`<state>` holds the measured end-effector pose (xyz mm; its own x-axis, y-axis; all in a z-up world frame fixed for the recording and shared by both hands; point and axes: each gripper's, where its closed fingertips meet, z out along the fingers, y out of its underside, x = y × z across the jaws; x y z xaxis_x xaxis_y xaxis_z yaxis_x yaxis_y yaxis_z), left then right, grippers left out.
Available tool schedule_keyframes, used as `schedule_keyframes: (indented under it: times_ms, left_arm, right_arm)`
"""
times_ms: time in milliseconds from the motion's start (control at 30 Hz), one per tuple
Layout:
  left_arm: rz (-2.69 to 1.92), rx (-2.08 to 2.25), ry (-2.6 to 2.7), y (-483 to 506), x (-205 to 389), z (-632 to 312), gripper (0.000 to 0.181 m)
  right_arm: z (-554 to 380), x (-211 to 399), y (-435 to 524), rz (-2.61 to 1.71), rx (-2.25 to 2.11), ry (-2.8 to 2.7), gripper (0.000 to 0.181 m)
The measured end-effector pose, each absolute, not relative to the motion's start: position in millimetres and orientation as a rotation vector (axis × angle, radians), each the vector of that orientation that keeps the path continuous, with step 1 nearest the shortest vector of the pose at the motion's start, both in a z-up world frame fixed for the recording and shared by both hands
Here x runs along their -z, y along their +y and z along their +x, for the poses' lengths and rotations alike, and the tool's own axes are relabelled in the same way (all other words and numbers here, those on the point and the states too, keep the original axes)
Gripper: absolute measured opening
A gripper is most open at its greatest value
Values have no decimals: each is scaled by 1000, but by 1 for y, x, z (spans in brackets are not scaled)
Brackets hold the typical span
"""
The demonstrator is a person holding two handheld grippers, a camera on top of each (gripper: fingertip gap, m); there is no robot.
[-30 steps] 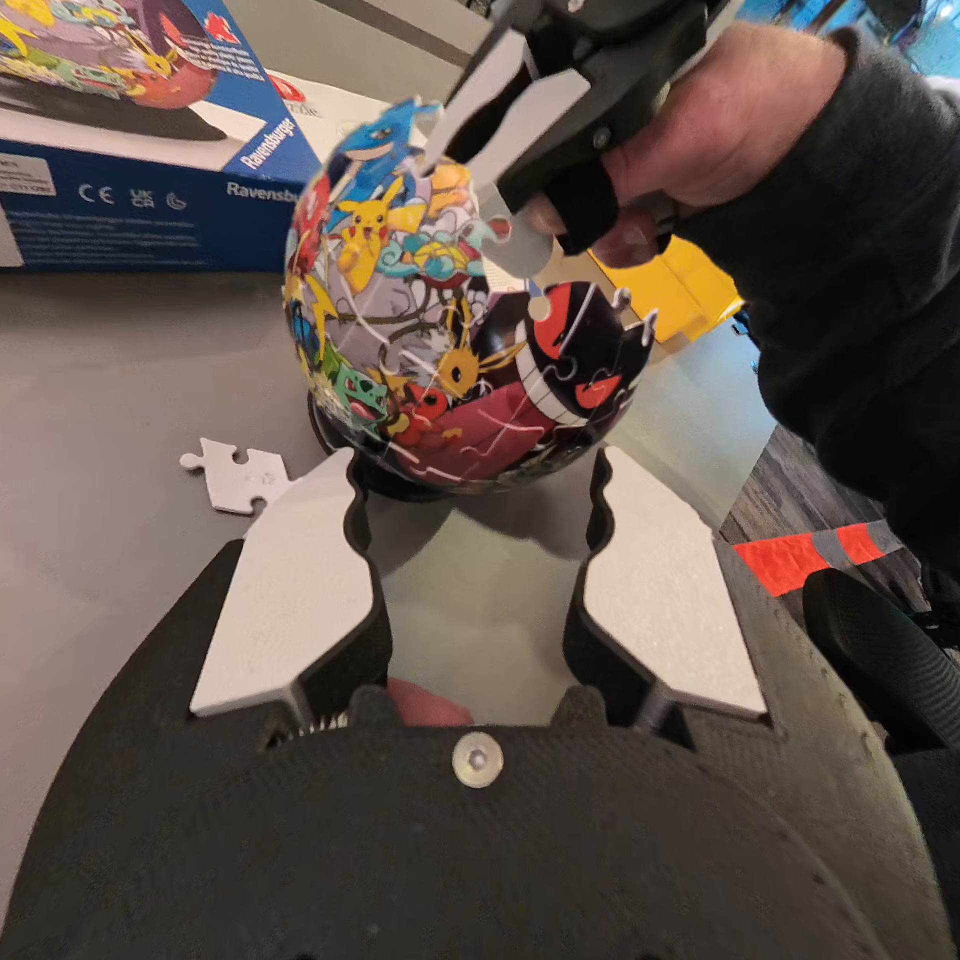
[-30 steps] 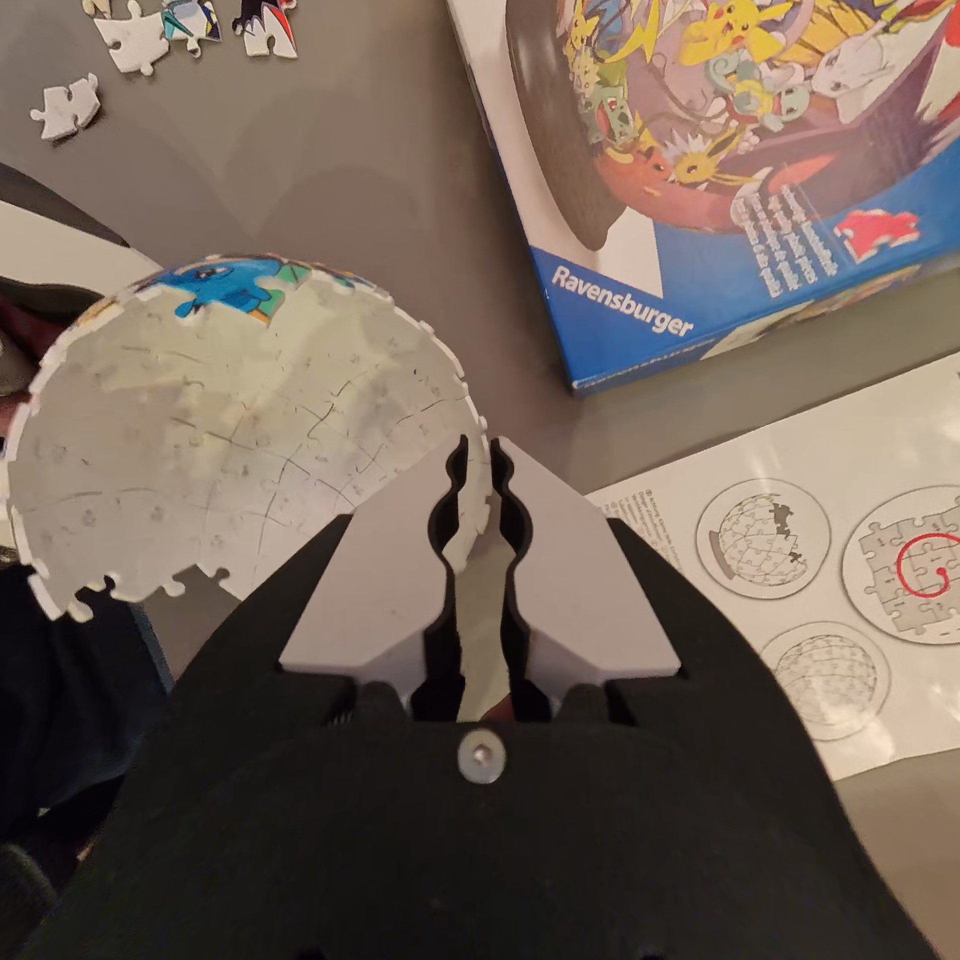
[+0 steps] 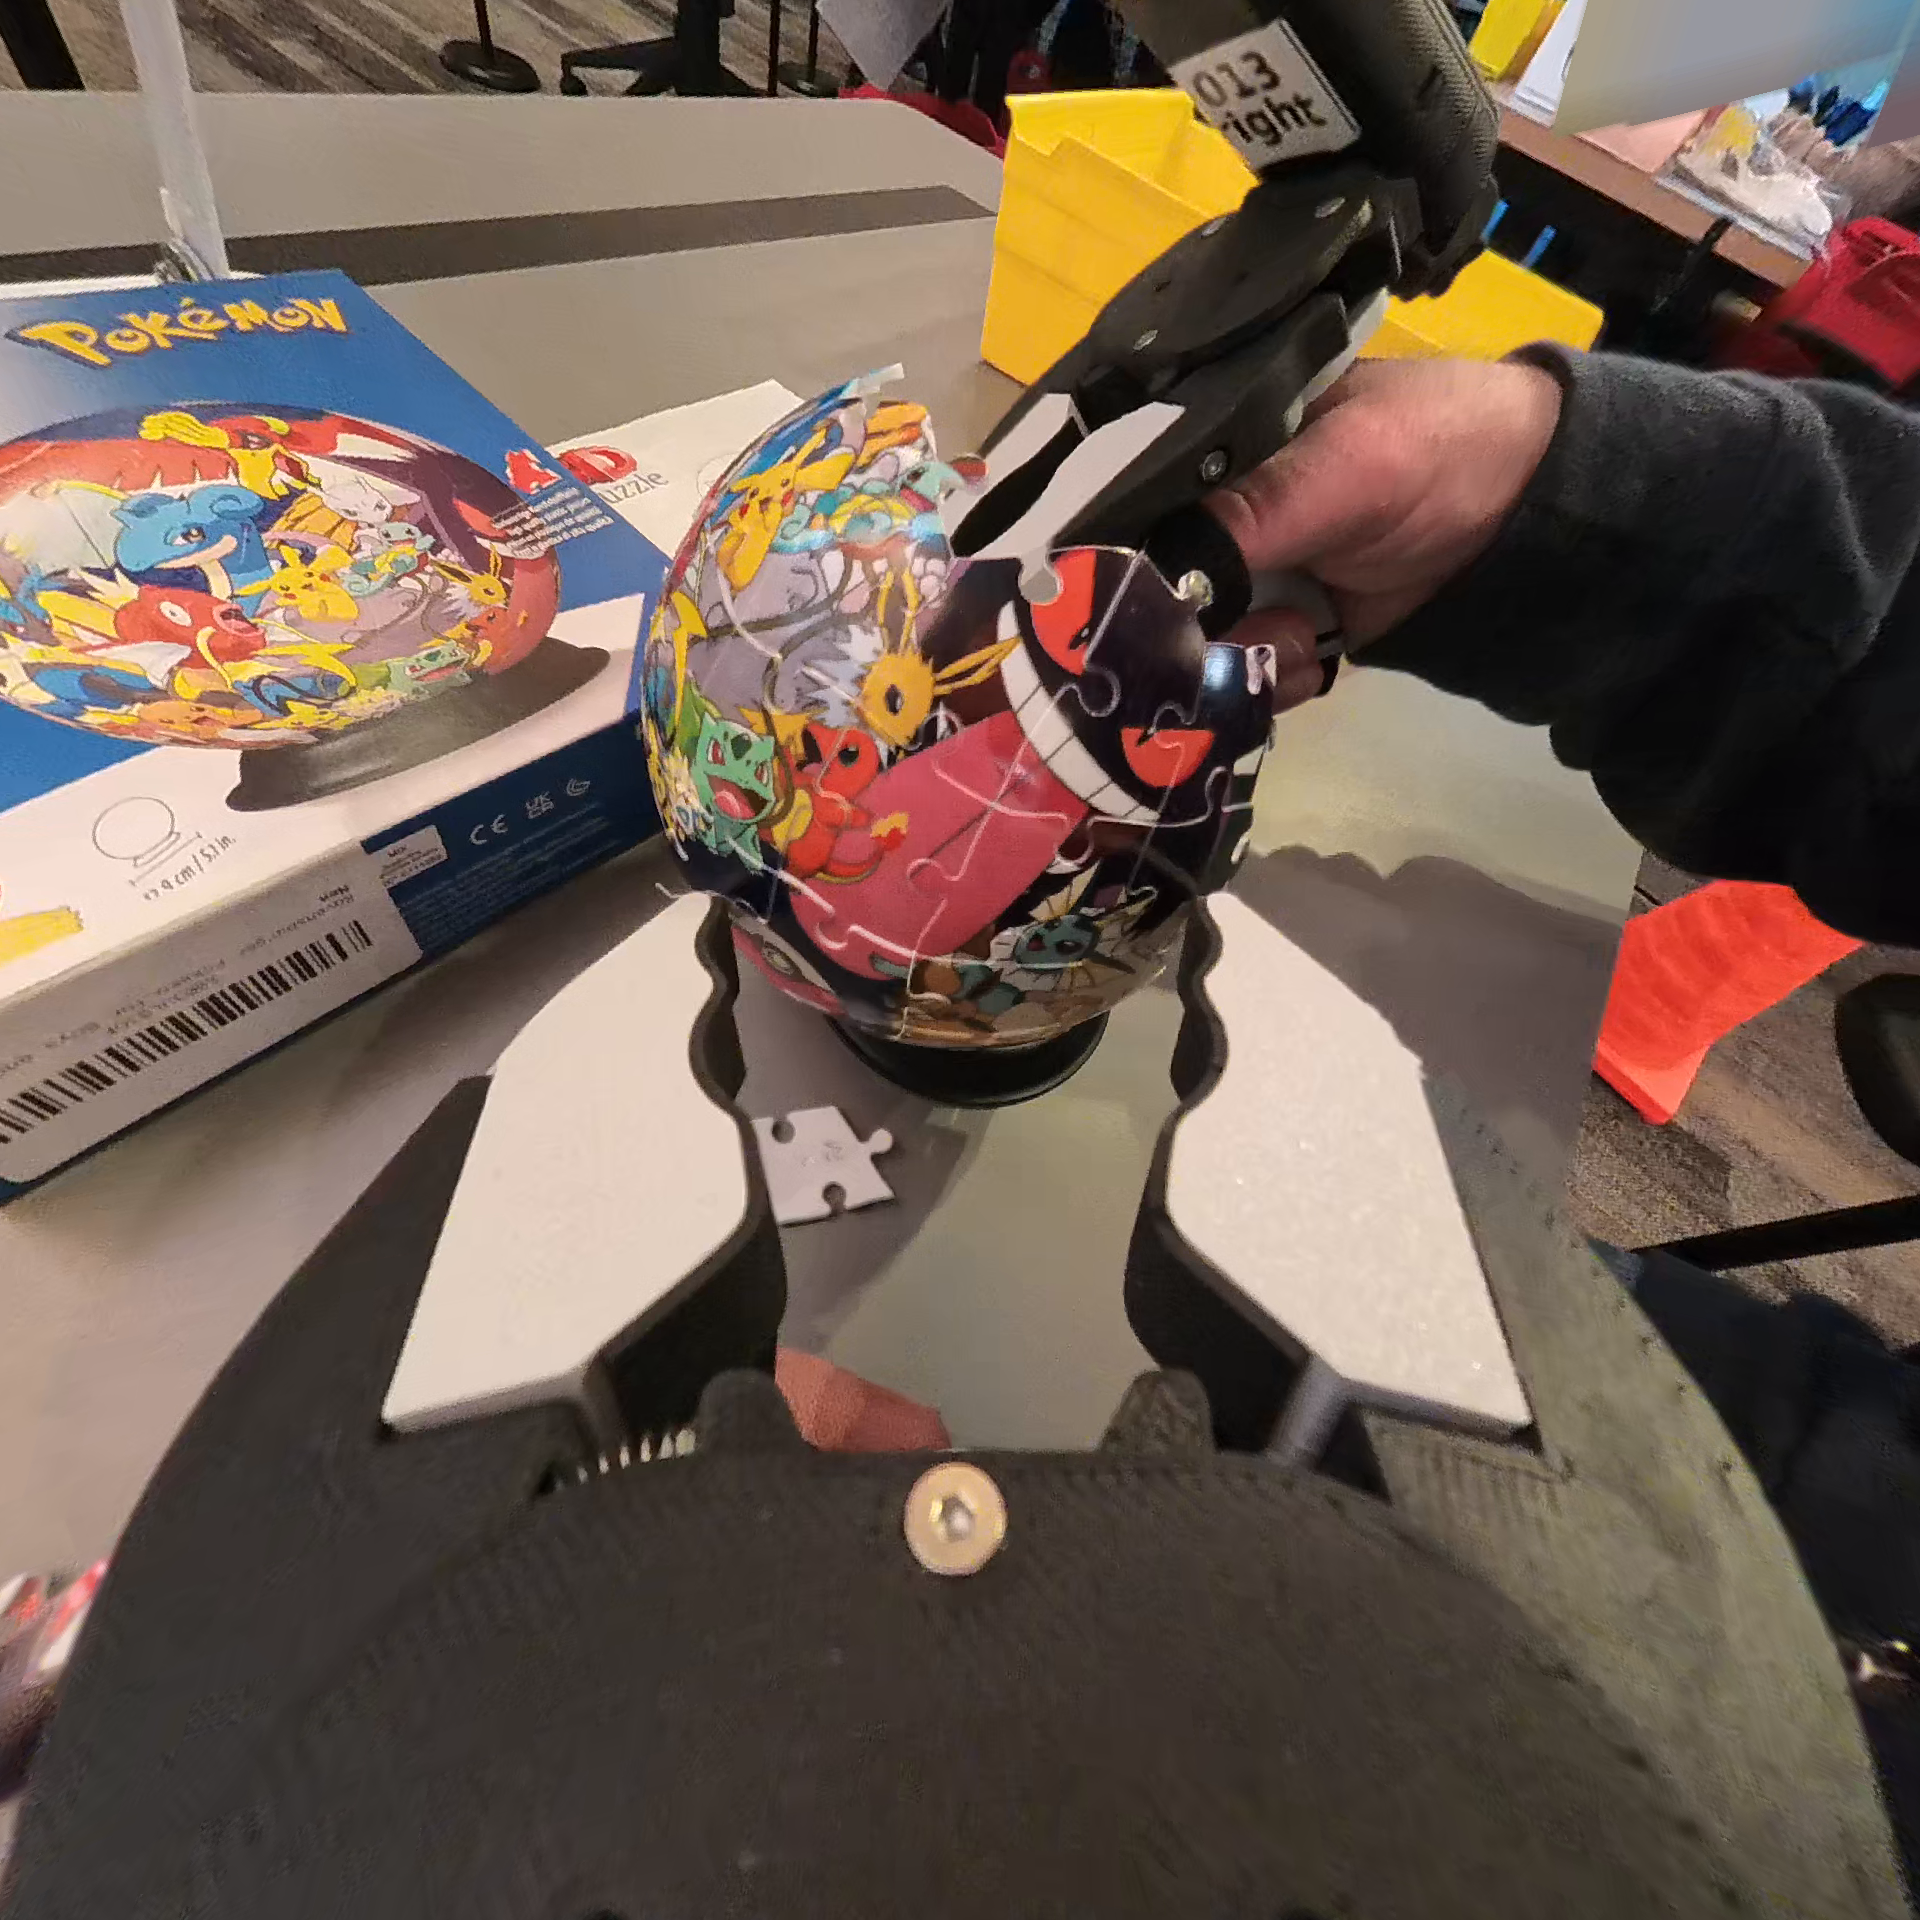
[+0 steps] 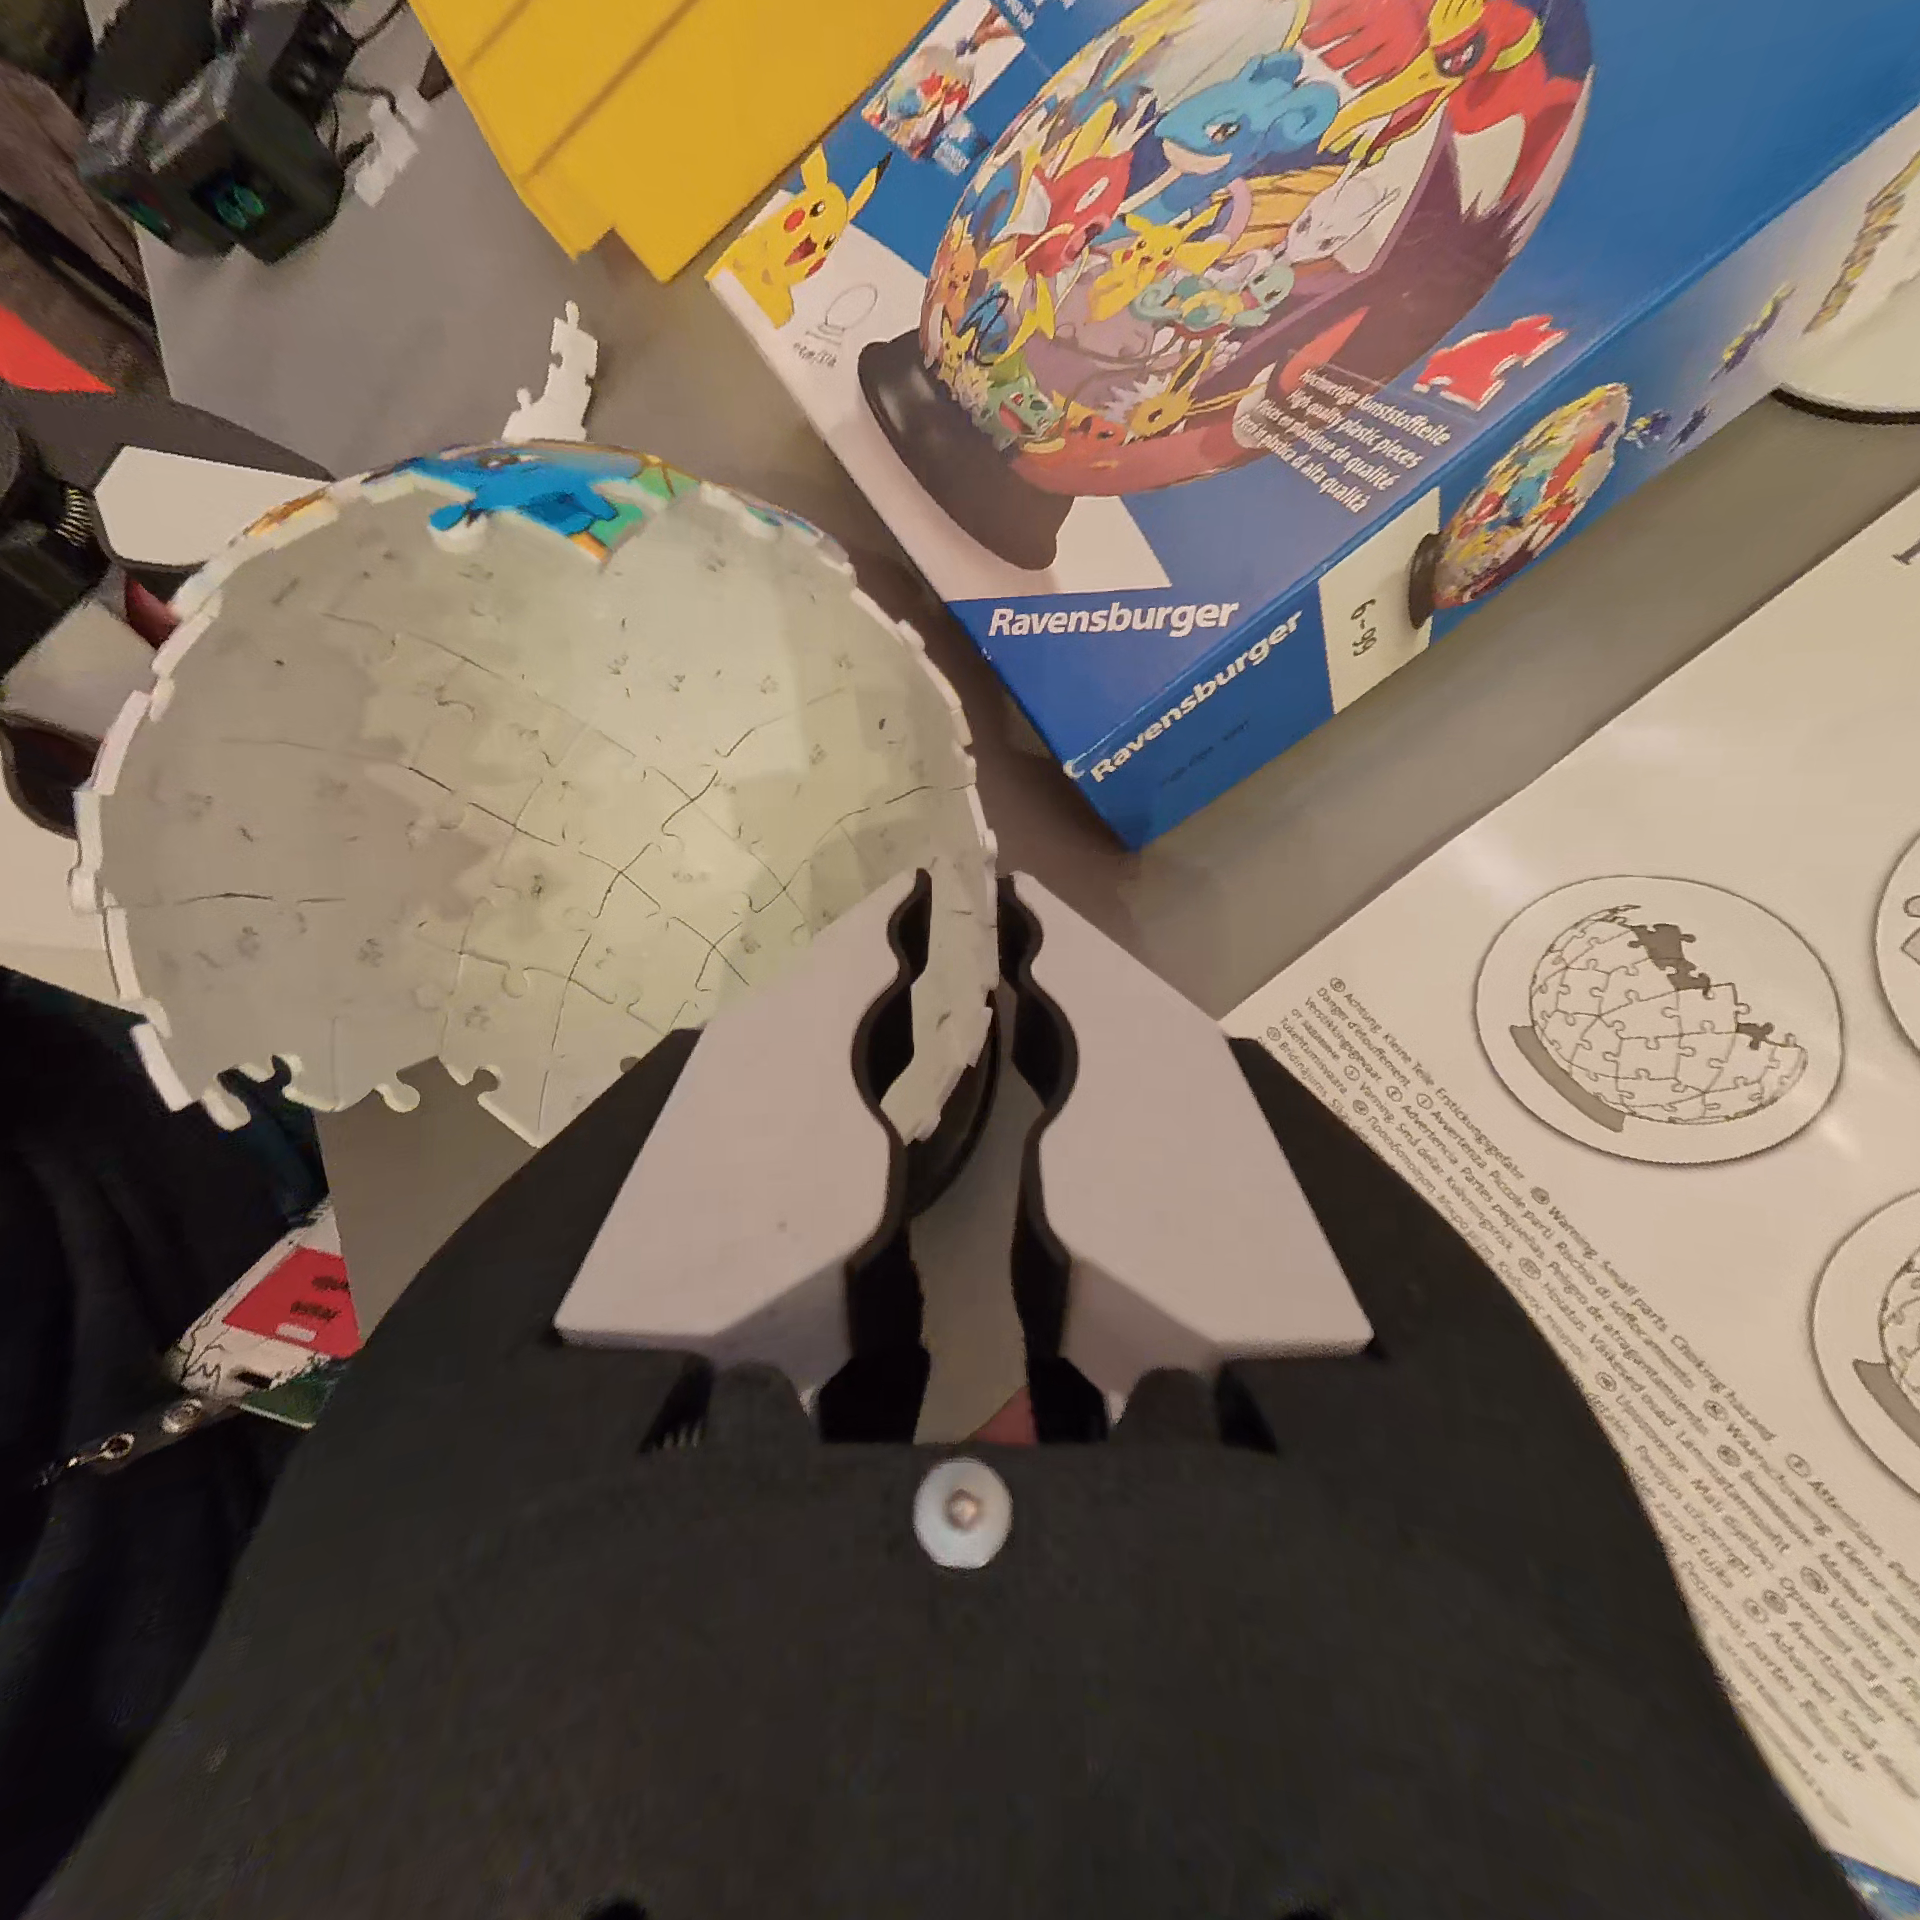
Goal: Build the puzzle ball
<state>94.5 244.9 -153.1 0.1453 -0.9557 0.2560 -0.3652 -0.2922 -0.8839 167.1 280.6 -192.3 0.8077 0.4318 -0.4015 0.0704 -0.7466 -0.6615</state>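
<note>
- Pulled back and higher than a second earlier, with the loose puzzle piece [image 3: 826,1164] lying between the spread, empty left fingers [image 3: 582,1174].
- Puzzle ball [image 3: 935,748] on its black stand [image 3: 971,1065] on the worktop [image 3: 1403,790], just beyond the fingertips.
- Right gripper [image 4: 961,997] angled down from above, clenched on the ball's open rim.
</note>
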Motion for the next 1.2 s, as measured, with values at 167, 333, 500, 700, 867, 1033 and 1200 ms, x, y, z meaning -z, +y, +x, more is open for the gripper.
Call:
schedule_keyframes:
  times_ms: [167, 333, 500, 700, 867, 1033, 1200]
  left_arm:
    - [-1721, 1102, 1347, 242, 155, 95, 81]
    - [-1681, 1065, 1415, 238, 156, 98, 81]
    - [-1651, 1029, 1455, 240, 155, 101, 79]
    - [-1654, 1029, 1484, 238, 157, 96, 77]
    - [-1671, 1013, 1496, 238, 159, 89, 79]
    - [-1712, 956, 1493, 244, 150, 56, 81]
    - [-1797, 763, 1519, 264, 144, -15, 79]
  right_arm:
    - [171, 192, 278, -2285, -728, -311, 11]
    - [176, 195, 270, -2252, -723, -265, 10]
    - [180, 197, 267, -2215, -707, -215, 12]
    - [180, 195, 265, -2202, -704, -205, 15]
    - [182, 188, 266, -2184, -698, -201, 19]
    - [190, 179, 266, -2162, -668, -189, 25]
    - [201, 172, 262, -2144, -633, -174, 27]
